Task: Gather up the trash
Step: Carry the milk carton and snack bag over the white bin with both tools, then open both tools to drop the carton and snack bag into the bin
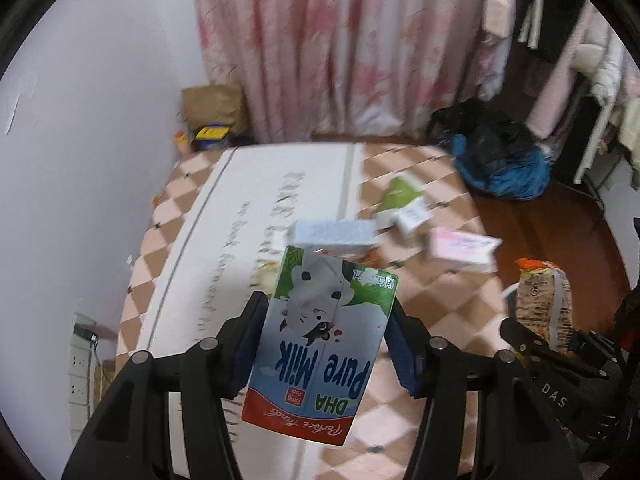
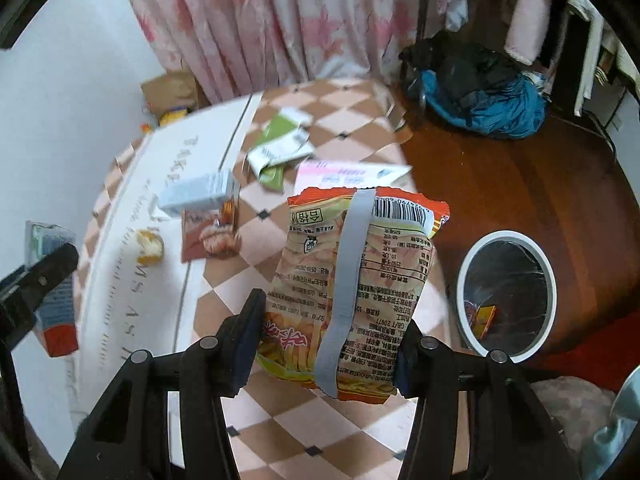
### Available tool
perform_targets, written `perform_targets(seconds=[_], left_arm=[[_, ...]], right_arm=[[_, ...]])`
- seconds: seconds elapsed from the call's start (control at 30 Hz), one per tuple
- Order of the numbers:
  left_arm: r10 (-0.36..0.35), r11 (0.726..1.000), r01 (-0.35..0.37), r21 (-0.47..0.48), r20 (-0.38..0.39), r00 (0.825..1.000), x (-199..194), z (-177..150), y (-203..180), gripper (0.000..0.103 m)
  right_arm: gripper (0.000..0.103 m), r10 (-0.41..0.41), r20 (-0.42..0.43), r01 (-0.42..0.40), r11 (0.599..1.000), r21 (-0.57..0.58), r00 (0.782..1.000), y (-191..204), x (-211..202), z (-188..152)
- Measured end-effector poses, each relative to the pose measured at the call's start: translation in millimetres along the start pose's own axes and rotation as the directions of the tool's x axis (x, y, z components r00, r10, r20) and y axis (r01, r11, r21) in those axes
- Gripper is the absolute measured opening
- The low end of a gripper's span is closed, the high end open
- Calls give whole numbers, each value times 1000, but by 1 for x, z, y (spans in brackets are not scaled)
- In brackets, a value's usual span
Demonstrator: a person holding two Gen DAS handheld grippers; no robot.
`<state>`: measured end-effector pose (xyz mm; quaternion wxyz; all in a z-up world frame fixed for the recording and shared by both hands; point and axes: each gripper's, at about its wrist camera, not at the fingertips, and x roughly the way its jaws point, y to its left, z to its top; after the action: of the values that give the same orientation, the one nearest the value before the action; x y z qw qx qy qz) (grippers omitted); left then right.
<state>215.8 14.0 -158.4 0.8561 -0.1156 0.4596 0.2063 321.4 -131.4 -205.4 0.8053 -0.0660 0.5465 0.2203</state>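
Note:
My left gripper (image 1: 326,320) is shut on a blue and green "Pure Milk" carton (image 1: 320,344) and holds it above the table; it shows at the left edge of the right wrist view (image 2: 50,284). My right gripper (image 2: 332,328) is shut on an orange snack bag (image 2: 356,280) with a grey strip, also held above the table and seen in the left wrist view (image 1: 544,300). A white trash bin (image 2: 506,296) with a black liner stands on the floor to the right and holds some wrappers.
On the checkered tablecloth (image 2: 280,412) lie a pale blue box (image 2: 198,194), a green and white packet (image 2: 278,148), a pink packet (image 2: 344,174), a brown wrapper (image 2: 208,236) and a yellow food scrap (image 2: 150,246). A blue cloth heap (image 2: 480,92) lies on the wooden floor.

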Motion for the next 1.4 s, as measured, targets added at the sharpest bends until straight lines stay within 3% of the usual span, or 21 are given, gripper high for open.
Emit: perform_targets(seconds=[0.23, 0.47, 0.63, 0.83, 1.0, 1.1, 1.2, 1.33, 1.4], left_arm=[[-119, 988, 112, 103, 57, 991, -37, 16, -92, 53], [-231, 953, 224, 204, 15, 973, -24, 19, -198, 53], [-281, 921, 285, 265, -54, 958, 2, 12, -269, 53], [-305, 886, 346, 308, -172, 937, 60, -3, -336, 53], [-316, 871, 411, 269, -334, 888, 131, -12, -375, 53], [-329, 866, 452, 214, -436, 837, 170, -17, -386, 54], [-324, 870, 461, 172, -506, 799, 200, -24, -394, 54], [-285, 879, 442, 182, -543, 790, 222, -28, -395, 55], [-284, 881, 443, 166, -563, 776, 229, -30, -394, 55]], right_arm=[[55, 8, 90, -16, 996, 86, 996, -73, -65, 5], [55, -66, 117, 40, 978, 206, 991, -185, -102, 0], [55, -114, 80, 86, 951, 297, 990, -262, -94, -12], [55, -102, -24, 103, 915, 391, 995, -341, -43, -32], [55, -59, -113, 104, 887, 449, 992, -387, 24, -48], [55, -41, -159, 112, 877, 468, 986, -407, 60, -53], [55, -26, -195, 118, 870, 479, 980, -421, 91, -57], [55, 10, -233, 112, 857, 503, 973, -432, 124, -61], [55, 19, -249, 113, 856, 504, 968, -434, 139, -63]])
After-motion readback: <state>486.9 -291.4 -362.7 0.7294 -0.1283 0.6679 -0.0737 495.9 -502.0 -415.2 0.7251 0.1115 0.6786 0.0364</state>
